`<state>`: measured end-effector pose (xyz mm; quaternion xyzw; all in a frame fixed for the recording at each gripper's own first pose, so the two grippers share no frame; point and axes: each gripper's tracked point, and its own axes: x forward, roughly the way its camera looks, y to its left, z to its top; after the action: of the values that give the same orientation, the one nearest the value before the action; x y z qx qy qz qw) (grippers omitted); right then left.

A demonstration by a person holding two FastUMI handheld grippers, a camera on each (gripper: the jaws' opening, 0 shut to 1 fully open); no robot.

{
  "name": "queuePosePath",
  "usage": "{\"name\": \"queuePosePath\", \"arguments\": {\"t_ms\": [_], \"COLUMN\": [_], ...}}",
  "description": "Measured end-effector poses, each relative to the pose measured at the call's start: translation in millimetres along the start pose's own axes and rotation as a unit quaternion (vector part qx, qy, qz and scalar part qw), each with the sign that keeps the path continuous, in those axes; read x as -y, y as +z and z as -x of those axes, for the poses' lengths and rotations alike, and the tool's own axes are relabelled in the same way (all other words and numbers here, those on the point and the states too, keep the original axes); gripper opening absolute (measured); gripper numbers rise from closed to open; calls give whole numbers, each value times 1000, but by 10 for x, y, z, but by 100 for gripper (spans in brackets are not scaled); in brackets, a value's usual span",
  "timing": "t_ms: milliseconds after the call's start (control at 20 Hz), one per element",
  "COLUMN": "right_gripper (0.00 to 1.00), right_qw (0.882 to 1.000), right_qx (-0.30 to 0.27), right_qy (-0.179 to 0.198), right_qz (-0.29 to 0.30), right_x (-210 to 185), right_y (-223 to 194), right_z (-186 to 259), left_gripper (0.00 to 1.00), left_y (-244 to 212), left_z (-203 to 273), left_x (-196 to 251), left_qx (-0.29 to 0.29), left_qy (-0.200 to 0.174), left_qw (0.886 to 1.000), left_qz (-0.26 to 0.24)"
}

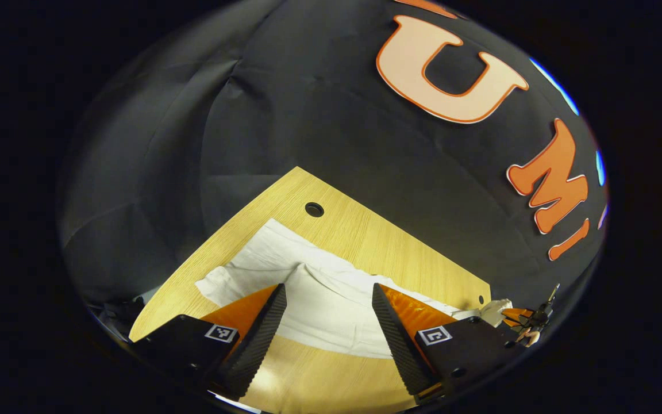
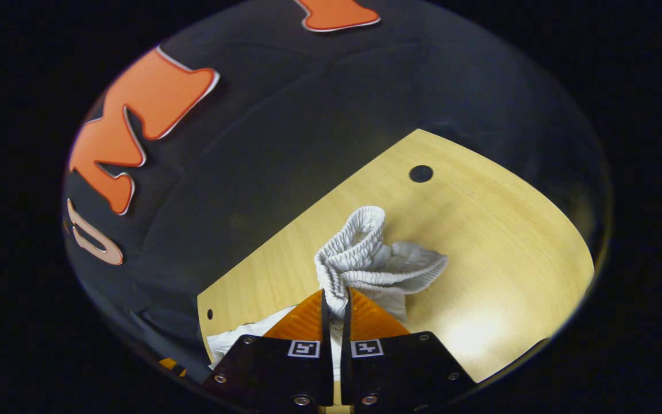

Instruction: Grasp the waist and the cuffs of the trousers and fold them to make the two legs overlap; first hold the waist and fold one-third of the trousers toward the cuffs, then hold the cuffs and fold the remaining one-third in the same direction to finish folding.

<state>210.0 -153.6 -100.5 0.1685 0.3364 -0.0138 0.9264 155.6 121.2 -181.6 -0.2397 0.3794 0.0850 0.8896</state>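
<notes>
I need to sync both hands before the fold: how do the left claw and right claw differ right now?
The left claw is open, its fingers spread wide; the right claw is shut on the elastic waist. The left claw holds nothing, with the leg end of the white trousers lying flat beyond it; the right claw has bunched its fabric up. Both are over the wooden table.

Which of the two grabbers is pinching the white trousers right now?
The right gripper. Its fingers are squeezed shut on the bunched stretchy waist of the trousers. The left gripper is wide open above the cuff end, holding nothing.
</notes>
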Motion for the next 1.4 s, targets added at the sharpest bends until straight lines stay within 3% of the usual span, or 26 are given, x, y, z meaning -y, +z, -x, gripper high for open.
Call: {"name": "queuePosePath", "arguments": {"t_ms": [50,150,300,500,750,950,1000,1100,1150,1400], "right_gripper": [5,5,5,5,5,5,5,8,11,20], "right_qw": [1000,1000,999,996,991,988,986,984,983,978], "right_qx": [1,-2,-13,-38,-75,-96,-106,-123,-129,-155], "right_qy": [4,11,32,39,45,23,19,17,13,25], "right_qz": [9,25,41,72,102,122,124,129,132,134], "right_x": [-81,-322,-705,-707,-706,-714,-710,-715,-702,-694], "right_y": [42,-38,-208,-445,-263,-208,-201,-200,-214,-209], "right_z": [114,249,385,275,361,397,414,423,406,424], "left_gripper": [94,100,98,98,98,98,94,100,94,98], "left_y": [37,137,272,321,343,380,383,390,395,389], "left_z": [-6,-37,-55,-79,-119,-113,-110,-122,-128,-107], "left_x": [-81,-209,-377,-504,-681,-828,-858,-918,-952,-951], "left_qx": [-2,-5,-6,-13,-24,-28,-30,-32,-33,-37], "left_qy": [-3,-11,-22,-37,-55,-57,-59,-59,-59,-56], "left_qw": [1000,1000,1000,999,998,998,998,998,998,998], "left_qz": [0,-1,-1,-11,-10,-6,-4,0,2,19]}}
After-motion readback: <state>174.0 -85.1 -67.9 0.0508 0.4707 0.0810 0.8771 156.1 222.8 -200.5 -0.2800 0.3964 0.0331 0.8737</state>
